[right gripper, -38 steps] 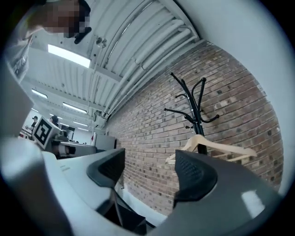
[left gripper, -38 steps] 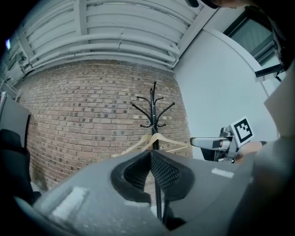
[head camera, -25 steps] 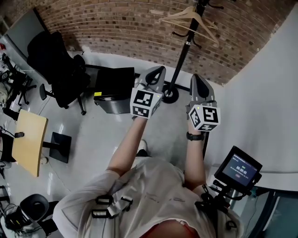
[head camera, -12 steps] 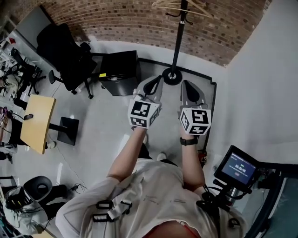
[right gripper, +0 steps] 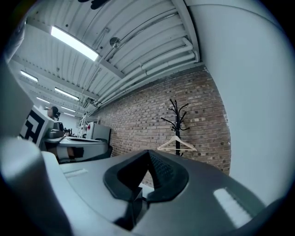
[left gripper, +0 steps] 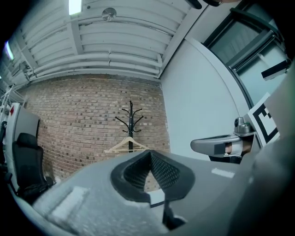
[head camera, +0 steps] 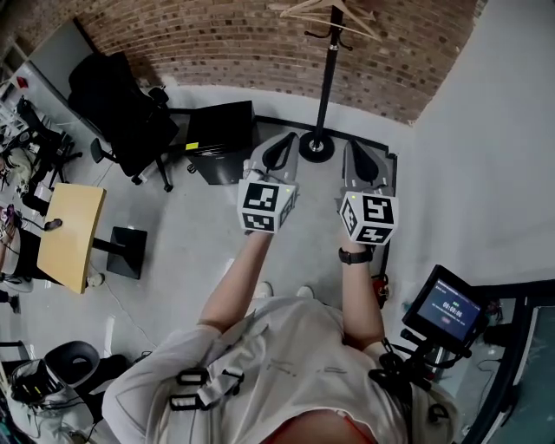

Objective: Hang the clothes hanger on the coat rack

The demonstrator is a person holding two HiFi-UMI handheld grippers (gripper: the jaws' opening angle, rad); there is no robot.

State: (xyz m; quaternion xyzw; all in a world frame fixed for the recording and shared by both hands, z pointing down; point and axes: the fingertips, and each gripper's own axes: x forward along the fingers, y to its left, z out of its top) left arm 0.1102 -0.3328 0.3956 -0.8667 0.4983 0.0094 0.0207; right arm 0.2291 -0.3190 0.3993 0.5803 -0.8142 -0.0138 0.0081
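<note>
The black coat rack (head camera: 327,78) stands against the brick wall, and the wooden clothes hanger (head camera: 323,9) hangs on one of its arms. In the left gripper view the rack (left gripper: 131,120) and hanger (left gripper: 125,145) are straight ahead, well beyond the jaws. The right gripper view shows the same rack (right gripper: 177,115) and hanger (right gripper: 176,144) far off. My left gripper (head camera: 284,140) and right gripper (head camera: 357,149) are held side by side, pointing level at the rack. Both are shut with nothing in them.
A black office chair (head camera: 121,104) and a black cabinet (head camera: 221,130) stand left of the rack. A small wooden table (head camera: 69,234) is at the left. A screen on a stand (head camera: 447,308) is at the lower right, by the white wall (head camera: 486,156).
Both grippers have drawn back from the coat rack, whose base now lies beyond their tips. The hanger stays on the rack. The jaws remain shut.
</note>
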